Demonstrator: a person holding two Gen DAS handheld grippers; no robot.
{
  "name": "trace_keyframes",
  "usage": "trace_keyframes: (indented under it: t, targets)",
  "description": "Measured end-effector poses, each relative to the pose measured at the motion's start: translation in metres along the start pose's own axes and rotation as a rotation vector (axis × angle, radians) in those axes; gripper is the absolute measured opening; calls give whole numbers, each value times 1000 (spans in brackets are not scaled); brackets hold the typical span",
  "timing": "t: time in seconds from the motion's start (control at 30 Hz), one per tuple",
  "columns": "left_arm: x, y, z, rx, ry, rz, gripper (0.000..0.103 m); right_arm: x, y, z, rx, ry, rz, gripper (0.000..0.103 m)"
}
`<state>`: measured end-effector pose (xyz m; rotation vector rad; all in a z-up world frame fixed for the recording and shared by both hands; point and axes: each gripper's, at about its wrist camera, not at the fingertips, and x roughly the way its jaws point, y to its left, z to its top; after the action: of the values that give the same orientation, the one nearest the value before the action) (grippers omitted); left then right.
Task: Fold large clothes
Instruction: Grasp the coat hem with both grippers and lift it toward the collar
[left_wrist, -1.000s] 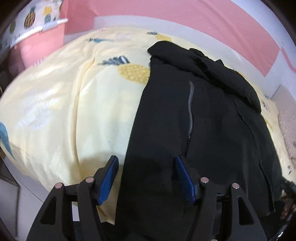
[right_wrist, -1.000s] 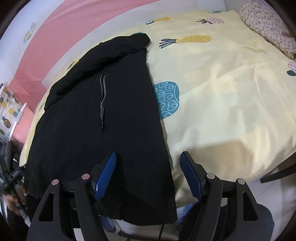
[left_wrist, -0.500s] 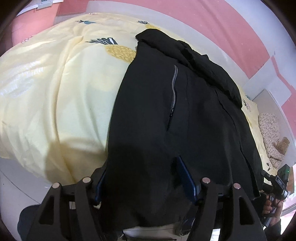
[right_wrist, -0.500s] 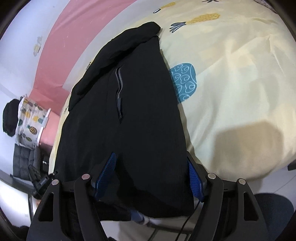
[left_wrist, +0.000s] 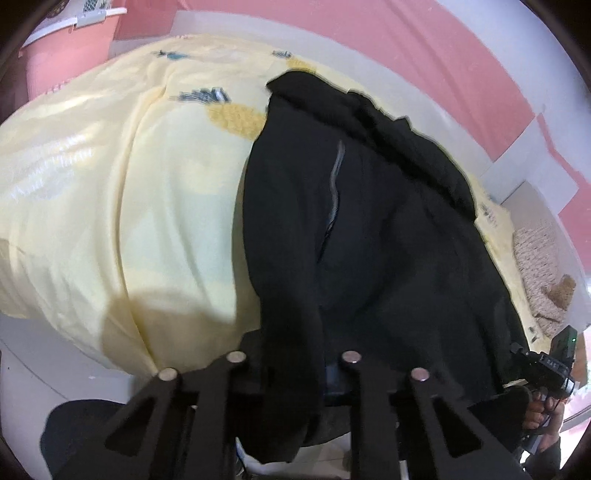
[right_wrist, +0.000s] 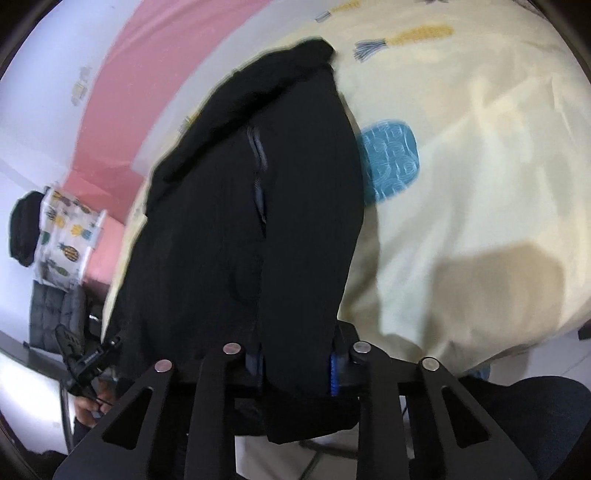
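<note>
Black garment (left_wrist: 388, 229) spread on yellow bed (left_wrist: 129, 206), near hem corners pinched in just-closed left tool (left_wrist: 295, 373) and right tool (right_wrist: 295, 363), evidently for lifting hem toward far collar

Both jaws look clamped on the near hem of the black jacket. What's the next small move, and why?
Probably lift both hands together and carry the hem toward the collar end. The left gripper and right gripper have just closed on the black jacket, which otherwise lies flat on the yellow bedsheet, its hem hanging over the near edge.

Both the left claw (left_wrist: 291, 373) and the right claw (right_wrist: 295, 369) have just closed, angled downward.
</note>
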<state>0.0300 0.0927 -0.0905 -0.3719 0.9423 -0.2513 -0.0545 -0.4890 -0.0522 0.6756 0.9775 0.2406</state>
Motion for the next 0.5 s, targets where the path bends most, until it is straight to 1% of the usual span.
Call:
trace_keyframes:
  t: [0.1,0.17,0.27,0.43,0.5]
  targets:
    - [-24,5,9,-33,-71,-55,15,-22,2,6,17,-59,54,22]
    - [-40,8,15,-60,-118,-100,15,-34,9,9,-9,-84,69,21]
    - [-55,7,22,-52,-170,-116,14,-40,15,11,-28,-107,75,21]
    - [-59,5,29,-58,-194,-139,14,-39,16,14,-16,-122,90,21]
    - [-60,5,34,-63,-206,-152,14,-44,18,21,-16,-136,107,21]
